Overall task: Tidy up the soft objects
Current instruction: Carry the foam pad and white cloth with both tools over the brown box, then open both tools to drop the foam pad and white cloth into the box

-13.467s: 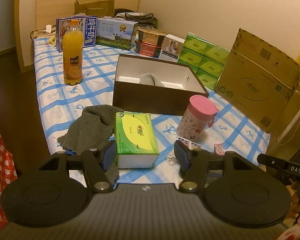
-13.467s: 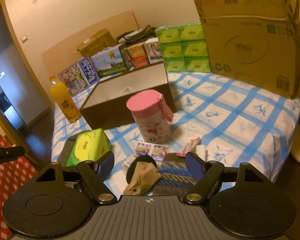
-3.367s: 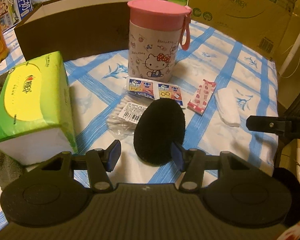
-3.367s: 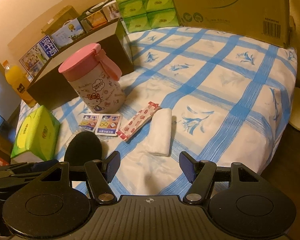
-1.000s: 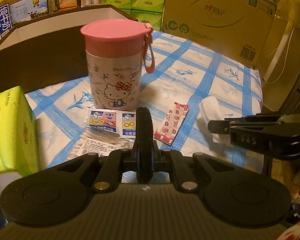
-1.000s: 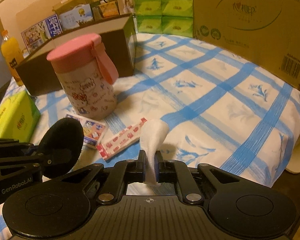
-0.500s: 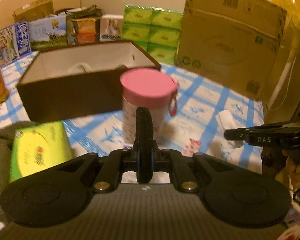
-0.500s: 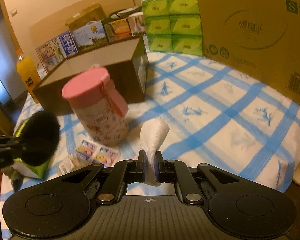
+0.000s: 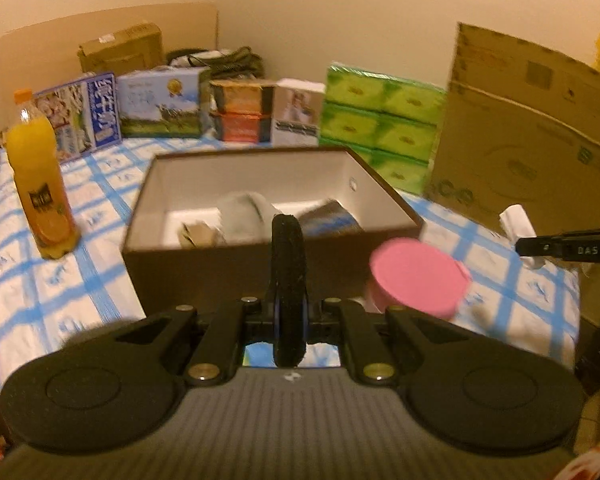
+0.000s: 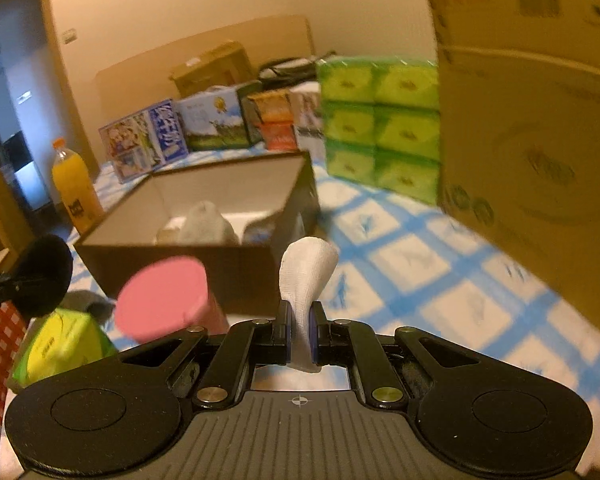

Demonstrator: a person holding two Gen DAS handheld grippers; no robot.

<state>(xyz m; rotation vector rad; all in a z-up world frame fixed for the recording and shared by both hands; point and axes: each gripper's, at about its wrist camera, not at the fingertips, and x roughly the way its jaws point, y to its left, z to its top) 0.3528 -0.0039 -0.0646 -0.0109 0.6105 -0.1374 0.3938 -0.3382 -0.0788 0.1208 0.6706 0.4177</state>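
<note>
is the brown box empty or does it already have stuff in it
Not empty. The open brown box already holds a grey cloth bundle, with a tan piece and a dark striped item beside it; blur hides what those are.

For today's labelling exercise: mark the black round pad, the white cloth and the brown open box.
black round pad [image 9: 287,280], left wrist view, on its edge above the jaws.
white cloth [image 10: 306,276], right wrist view, on its upper bulge.
brown open box [image 9: 204,276], left wrist view, on its near wall.
</note>
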